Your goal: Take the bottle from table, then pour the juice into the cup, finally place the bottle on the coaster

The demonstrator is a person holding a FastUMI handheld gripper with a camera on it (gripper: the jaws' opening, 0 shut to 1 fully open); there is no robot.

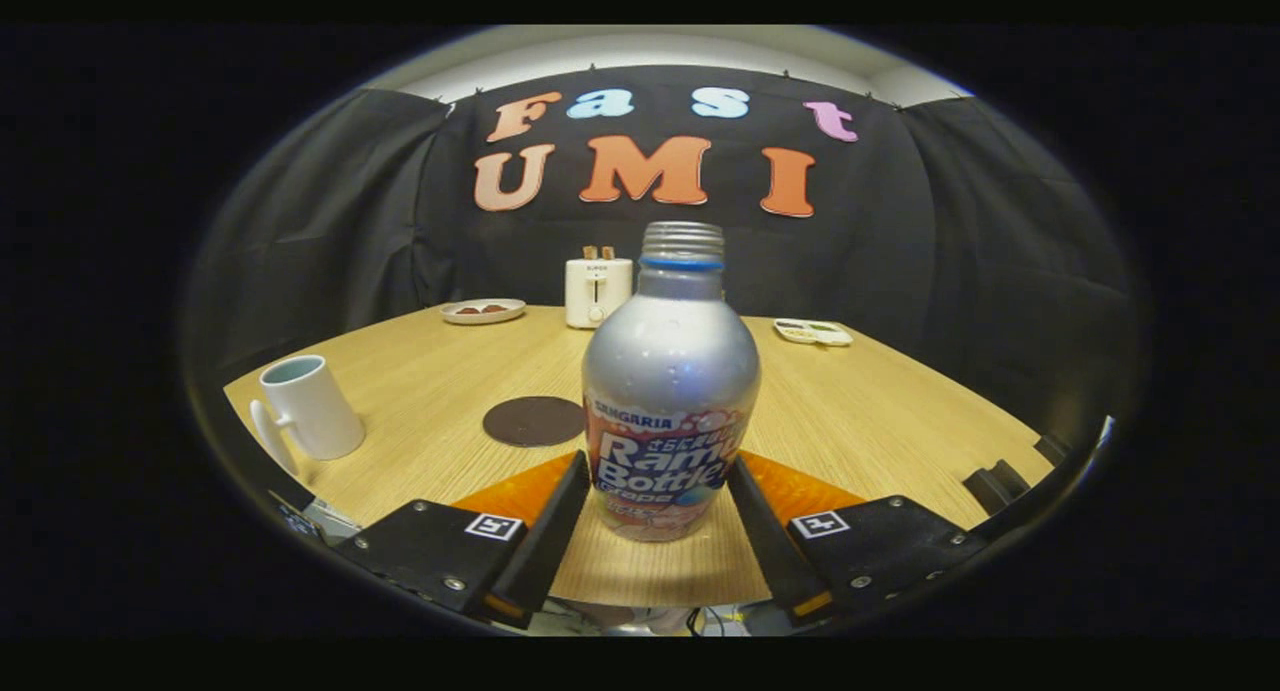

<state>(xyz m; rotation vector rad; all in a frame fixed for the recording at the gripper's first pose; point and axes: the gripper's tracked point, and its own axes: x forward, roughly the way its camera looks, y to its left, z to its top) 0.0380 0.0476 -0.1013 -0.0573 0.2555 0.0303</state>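
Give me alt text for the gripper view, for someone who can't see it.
A silver bottle, uncapped, stands upright on the wooden table between the gripper's open fingers. Beyond it lie a dark round coaster and, further left, a white cup.

Your tongs (660,516) stand open around the upright bottle (668,391) on the worktop (880,411), fingers (545,546) just clear of it, coaster (533,421) and cup (308,407) beyond, centre-left.
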